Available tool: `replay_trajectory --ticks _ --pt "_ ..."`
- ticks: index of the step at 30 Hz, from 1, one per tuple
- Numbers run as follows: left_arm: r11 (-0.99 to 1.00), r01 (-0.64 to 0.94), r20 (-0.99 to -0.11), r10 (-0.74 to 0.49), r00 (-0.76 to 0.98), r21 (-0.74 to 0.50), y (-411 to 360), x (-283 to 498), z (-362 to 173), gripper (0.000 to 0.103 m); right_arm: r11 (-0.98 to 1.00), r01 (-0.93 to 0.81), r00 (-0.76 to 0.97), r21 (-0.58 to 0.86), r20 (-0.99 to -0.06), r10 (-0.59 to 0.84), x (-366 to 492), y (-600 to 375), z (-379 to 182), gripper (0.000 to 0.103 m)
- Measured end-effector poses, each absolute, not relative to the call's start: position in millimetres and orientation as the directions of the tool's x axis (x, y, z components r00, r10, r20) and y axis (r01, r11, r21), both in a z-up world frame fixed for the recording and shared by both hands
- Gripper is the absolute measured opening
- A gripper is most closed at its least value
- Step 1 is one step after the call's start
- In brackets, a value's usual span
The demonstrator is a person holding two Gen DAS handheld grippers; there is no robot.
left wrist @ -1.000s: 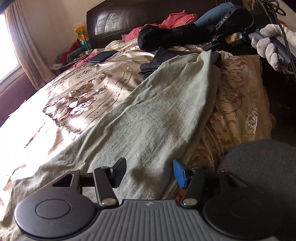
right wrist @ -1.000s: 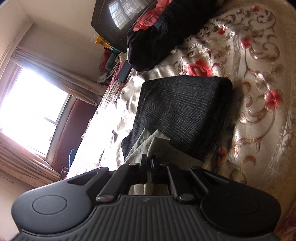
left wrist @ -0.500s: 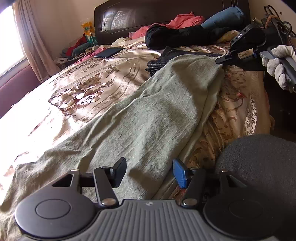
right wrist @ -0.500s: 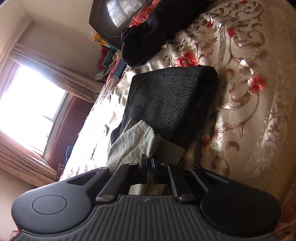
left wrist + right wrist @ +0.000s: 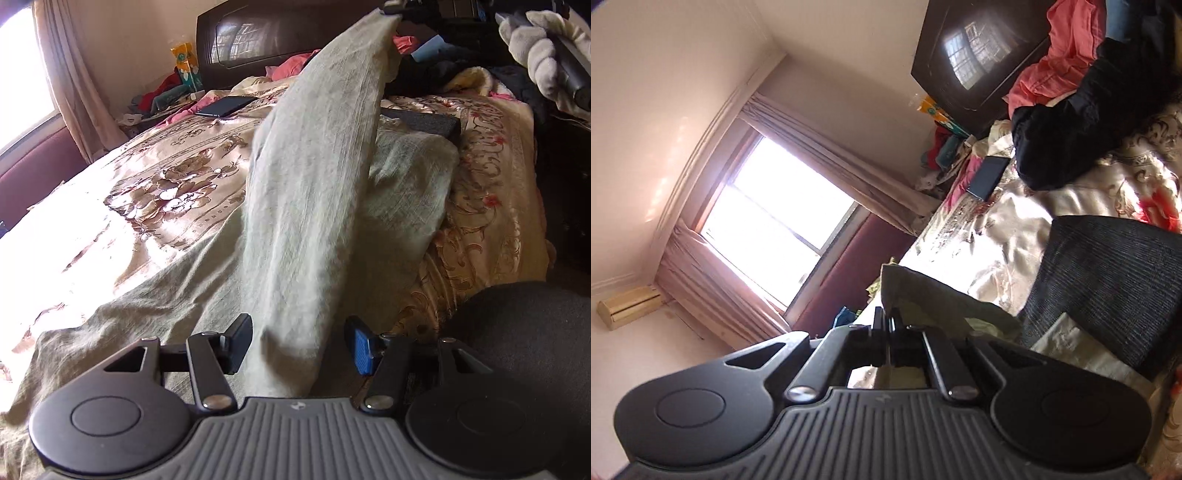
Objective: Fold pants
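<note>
Pale green pants (image 5: 314, 206) lie lengthwise on the bed (image 5: 166, 177), over its gold floral cover.

Your right tool (image 5: 888, 321) is clamped on the far edge of the pants: its jaws sit together with a fold of green cloth pinched between them. From the left wrist view that end hangs high near the headboard (image 5: 258, 33), with your gloved hand (image 5: 535, 48) on the handle. The lifted cloth forms a steep ridge running down toward the near end. Holding one end high like this lets the fabric hang free, likely so it can be carried over onto the rest.

Your left tool (image 5: 299, 343) is open. The cloth passes between its fingers, but the pads do not press it. It sits low at the near end of the pants, probably placed to pin or catch that end while the far end comes across.

A dark folded garment (image 5: 1115, 280) lies flat just beyond the pants. Black and pink clothes are heaped by the headboard. A phone (image 5: 225, 107) lies well apart, toward the window side.

The fold looks under way, not finished.
</note>
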State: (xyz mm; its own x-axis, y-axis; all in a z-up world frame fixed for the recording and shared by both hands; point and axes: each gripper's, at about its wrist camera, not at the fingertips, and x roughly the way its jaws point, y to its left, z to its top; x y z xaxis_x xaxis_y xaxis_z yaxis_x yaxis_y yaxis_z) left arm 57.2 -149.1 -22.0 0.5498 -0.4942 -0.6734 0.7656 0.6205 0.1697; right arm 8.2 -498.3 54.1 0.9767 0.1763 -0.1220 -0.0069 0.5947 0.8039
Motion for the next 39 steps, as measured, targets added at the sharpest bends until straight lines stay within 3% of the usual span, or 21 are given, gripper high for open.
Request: replay_trajectory --ticks 4,6,13,15,18,24,26,27,28,29,31,36,38,39 --pt "0.610 0.777 -0.691 -0.495 0.527 0.156 -148 54 -30 0.068 0.512 0.276 0.924 0.813 -0.372 0.092 -4 -518 -7 0.004" --pt "0.608 0.779 -0.690 -0.497 0.526 0.155 -149 53 -31 0.068 0.506 0.362 0.896 0.783 -0.443 0.044 -10 -525 -25 0.004" --pt "0.596 0.785 -0.693 -0.494 0.525 0.170 -154 53 -30 0.068 0.540 0.403 0.860 0.739 -0.508 0.053 -10 -531 -32 0.008" --pt "0.596 0.784 -0.694 -0.493 0.525 0.170 -152 53 -30 0.068 0.527 0.415 0.861 0.741 -0.508 0.037 -19 -530 -34 0.014" --pt "0.597 0.784 -0.693 -0.495 0.524 0.168 -151 53 -29 0.068 0.472 0.421 0.869 0.775 -0.493 0.034 -36 -529 -41 0.040" --pt "0.594 0.786 -0.695 -0.492 0.524 0.173 -151 53 -29 0.068 0.355 0.382 0.899 0.854 -0.432 0.071 -35 -530 -67 0.042" --pt "0.594 0.785 -0.696 -0.489 0.525 0.175 -151 53 -29 0.068 0.331 0.352 0.915 0.875 -0.396 0.074 -27 -529 -72 0.041" --pt "0.594 0.784 -0.697 -0.487 0.527 0.178 -151 53 -29 0.068 0.319 0.337 0.921 0.886 -0.380 0.082 -24 -528 -72 0.032" --pt "0.596 0.783 -0.696 -0.486 0.528 0.178 -151 53 -29 0.068 0.314 0.331 0.923 0.890 -0.374 0.086 -23 -526 -72 0.011" --pt "0.596 0.783 -0.696 -0.487 0.528 0.177 -150 54 -28 0.068 0.318 0.329 0.922 0.889 -0.375 0.093 -22 -524 -69 0.004" --pt "0.601 0.781 -0.692 -0.492 0.528 0.169 -149 55 -26 0.068 0.337 0.313 0.928 0.888 -0.361 0.089 -24 -522 -57 0.005" --pt "0.621 0.775 -0.643 -0.550 0.533 0.111 -150 55 -14 0.069 0.434 0.145 0.987 0.889 -0.160 -0.002 -38 -520 18 0.004" --pt "0.617 0.780 -0.672 -0.533 0.515 0.108 -155 57 -22 0.070 0.486 0.180 0.982 0.855 -0.181 -0.044 -37 -519 22 0.004" --pt "0.614 0.782 -0.700 -0.513 0.497 0.106 -158 59 -30 0.070 0.493 0.238 0.967 0.837 -0.251 -0.041 -29 -522 14 0.004"
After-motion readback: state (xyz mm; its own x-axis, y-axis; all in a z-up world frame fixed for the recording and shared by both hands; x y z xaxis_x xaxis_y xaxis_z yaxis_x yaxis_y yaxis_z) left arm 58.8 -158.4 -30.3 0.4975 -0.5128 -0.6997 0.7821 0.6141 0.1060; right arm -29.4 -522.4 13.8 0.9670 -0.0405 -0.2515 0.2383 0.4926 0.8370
